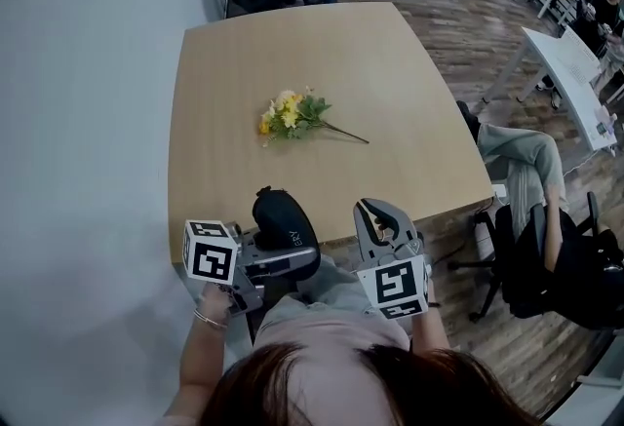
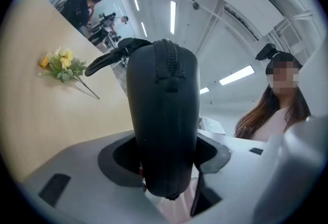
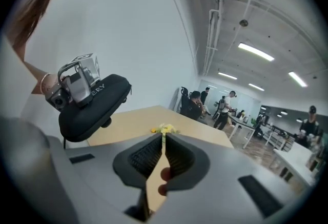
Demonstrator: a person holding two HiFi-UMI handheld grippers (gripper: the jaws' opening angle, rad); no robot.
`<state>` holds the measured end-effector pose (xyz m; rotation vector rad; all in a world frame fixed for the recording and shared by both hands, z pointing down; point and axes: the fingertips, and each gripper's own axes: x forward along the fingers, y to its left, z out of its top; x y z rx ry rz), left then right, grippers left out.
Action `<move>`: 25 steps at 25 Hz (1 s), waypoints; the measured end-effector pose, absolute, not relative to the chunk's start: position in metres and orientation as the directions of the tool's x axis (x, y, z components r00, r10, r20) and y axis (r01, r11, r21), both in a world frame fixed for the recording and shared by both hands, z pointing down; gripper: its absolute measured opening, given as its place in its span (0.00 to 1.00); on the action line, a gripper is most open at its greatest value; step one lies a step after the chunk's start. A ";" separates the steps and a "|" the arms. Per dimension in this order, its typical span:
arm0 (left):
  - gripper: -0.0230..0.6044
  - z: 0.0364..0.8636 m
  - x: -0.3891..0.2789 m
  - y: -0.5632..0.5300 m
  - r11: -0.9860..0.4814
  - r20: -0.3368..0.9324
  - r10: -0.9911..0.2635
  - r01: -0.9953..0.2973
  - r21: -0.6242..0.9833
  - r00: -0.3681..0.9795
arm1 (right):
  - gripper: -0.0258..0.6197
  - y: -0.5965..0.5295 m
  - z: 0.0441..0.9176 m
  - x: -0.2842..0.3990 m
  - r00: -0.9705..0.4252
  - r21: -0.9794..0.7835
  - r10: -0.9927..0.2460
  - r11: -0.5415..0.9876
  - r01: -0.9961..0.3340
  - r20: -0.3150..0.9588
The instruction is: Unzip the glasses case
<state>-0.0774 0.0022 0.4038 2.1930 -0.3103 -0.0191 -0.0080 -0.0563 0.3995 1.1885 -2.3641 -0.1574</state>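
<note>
The pale wooden table (image 1: 390, 63) stretches away from us toward the far side of the room. At its near edge we hold the black glasses case (image 1: 283, 214) in our left gripper (image 1: 281, 253). The jaws grasp the case across its lower part, and the rest stands out beyond them. In the left gripper view the zipper runs up the side facing the camera and looks closed. Our right gripper (image 1: 378, 212) is just to the right of the case and apart from it. Its jaws are clenched to a thin slit with nothing between them. A small bunch of yellow flowers (image 1: 291, 115) lies mid-table, well beyond both grippers.
</note>
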 end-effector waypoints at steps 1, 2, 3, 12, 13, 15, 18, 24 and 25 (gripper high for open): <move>0.45 0.400 -0.081 0.002 -0.574 0.092 -0.255 -0.227 0.787 0.962 | 0.09 -0.055 0.398 -0.008 -0.505 0.297 -0.781 0.613 -0.732 0.367; 0.45 0.396 -0.085 0.003 -0.579 0.087 -0.283 -0.242 0.778 0.955 | 0.08 -0.054 0.396 -0.008 -0.506 0.284 -0.782 0.610 -0.740 0.364; 0.45 0.393 -0.089 0.003 -0.584 0.081 -0.311 -0.258 0.770 0.947 | 0.08 -0.053 0.394 -0.008 -0.505 0.272 -0.784 0.606 -0.747 0.360; 0.45 0.351 -0.116 0.005 -0.609 -0.030 -0.551 -0.377 0.698 0.834 | 0.07 -0.041 0.378 -0.004 -0.527 0.116 -0.786 0.586 -0.802 0.323; 0.45 0.346 -0.119 0.005 -0.609 -0.043 -0.576 -0.394 0.689 0.816 | 0.06 -0.039 0.376 -0.003 -0.527 0.093 -0.788 0.579 -0.810 0.317; 0.45 0.338 -0.127 0.006 -0.607 -0.080 -0.623 -0.417 0.676 0.778 | 0.06 -0.035 0.374 -0.001 -0.529 0.051 -0.793 0.568 -0.822 0.303; 0.45 0.331 -0.141 0.007 -0.598 -0.128 -0.681 -0.446 0.666 0.721 | 0.06 -0.030 0.373 -0.001 -0.529 0.015 -0.797 0.556 -0.831 0.292; 0.45 0.328 -0.159 0.011 -0.577 -0.124 -0.754 -0.561 0.594 0.645 | 0.06 -0.021 0.367 -0.002 -0.528 -0.024 -0.805 0.543 -0.840 0.270; 0.45 0.328 -0.161 0.011 -0.575 -0.127 -0.763 -0.575 0.582 0.634 | 0.06 -0.022 0.366 -0.002 -0.527 -0.029 -0.807 0.540 -0.841 0.267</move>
